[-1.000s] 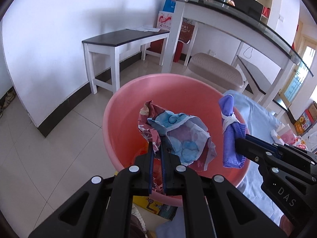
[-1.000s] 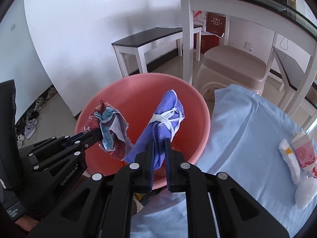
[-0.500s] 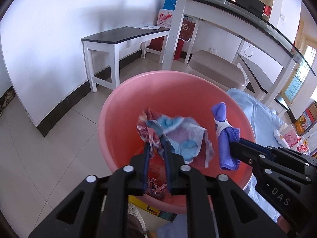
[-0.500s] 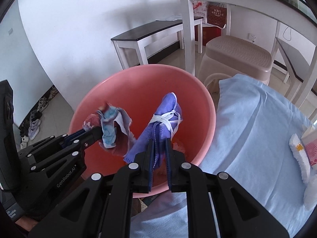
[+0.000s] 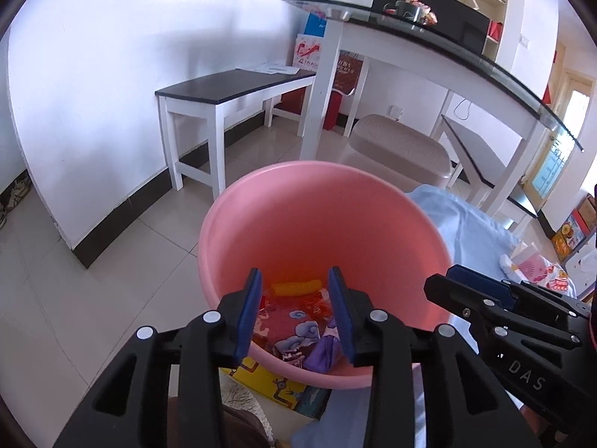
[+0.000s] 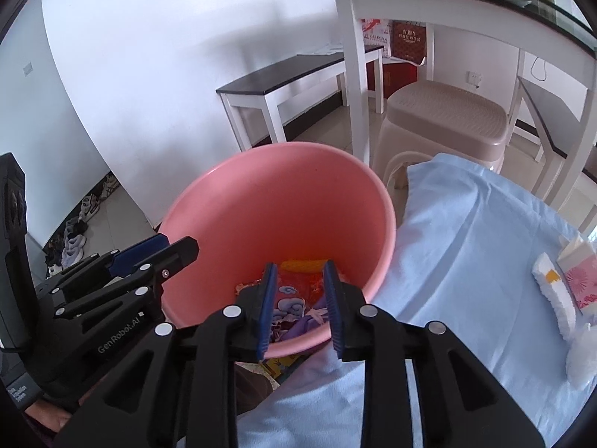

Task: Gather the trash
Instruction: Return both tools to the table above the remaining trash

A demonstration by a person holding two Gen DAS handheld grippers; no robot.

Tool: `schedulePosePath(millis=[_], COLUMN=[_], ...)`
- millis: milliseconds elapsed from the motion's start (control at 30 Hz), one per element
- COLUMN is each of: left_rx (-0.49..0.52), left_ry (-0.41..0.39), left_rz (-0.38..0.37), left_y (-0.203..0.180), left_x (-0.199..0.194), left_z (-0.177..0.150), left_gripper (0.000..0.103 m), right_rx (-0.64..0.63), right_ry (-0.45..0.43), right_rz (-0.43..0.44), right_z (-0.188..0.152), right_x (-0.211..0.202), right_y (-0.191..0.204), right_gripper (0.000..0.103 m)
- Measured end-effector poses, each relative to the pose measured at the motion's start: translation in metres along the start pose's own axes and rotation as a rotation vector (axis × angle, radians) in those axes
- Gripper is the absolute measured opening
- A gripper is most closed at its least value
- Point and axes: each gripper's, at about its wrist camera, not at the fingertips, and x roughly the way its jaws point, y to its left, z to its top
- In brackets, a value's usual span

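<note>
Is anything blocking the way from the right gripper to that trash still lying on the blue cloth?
Nothing visible blocks it. The right gripper hangs open and empty over the pink bucket. Between it and the white tissue wad and pink packet lies only bare light blue cloth.

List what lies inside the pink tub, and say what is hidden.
Inside the pink tub lie a yellow wrapper, red printed wrappers and a purple cloth. Whatever lies beneath this pile, and the tub's floor, is covered.
</note>
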Motion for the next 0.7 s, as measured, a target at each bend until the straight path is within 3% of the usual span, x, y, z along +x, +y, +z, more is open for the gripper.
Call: schedulePosePath(millis=[333, 600, 667, 700], left_rx=[0.067, 0.143, 0.16, 0.172], left_ry=[-0.031, -0.016, -0.009, -0.006], left_rz=[-0.078, -0.15, -0.167, -0.177], left_y=[-0.039, -0.087, -0.098, -0.106], left_x=[-0.026, -0.033, -0.033, -0.033], left_z=[-0.002, -0.009, -0.01, -0.011], left_gripper=[0.04, 0.041, 0.042, 0.042], right_rx=[0.069, 0.191, 0.24, 0.271], right_ry=[-0.037, -0.089, -0.11, -0.125], right_rz=[-0.074, -0.193, -0.23, -0.246], right_z=[-0.03, -0.072, -0.084, -0.091], right_x=[-0.048, -0.105, -0.122, -0.131], right_y=[-0.032, -0.093, -0.114, -0.126], right_gripper=[0.026, 0.026, 0.032, 0.04])
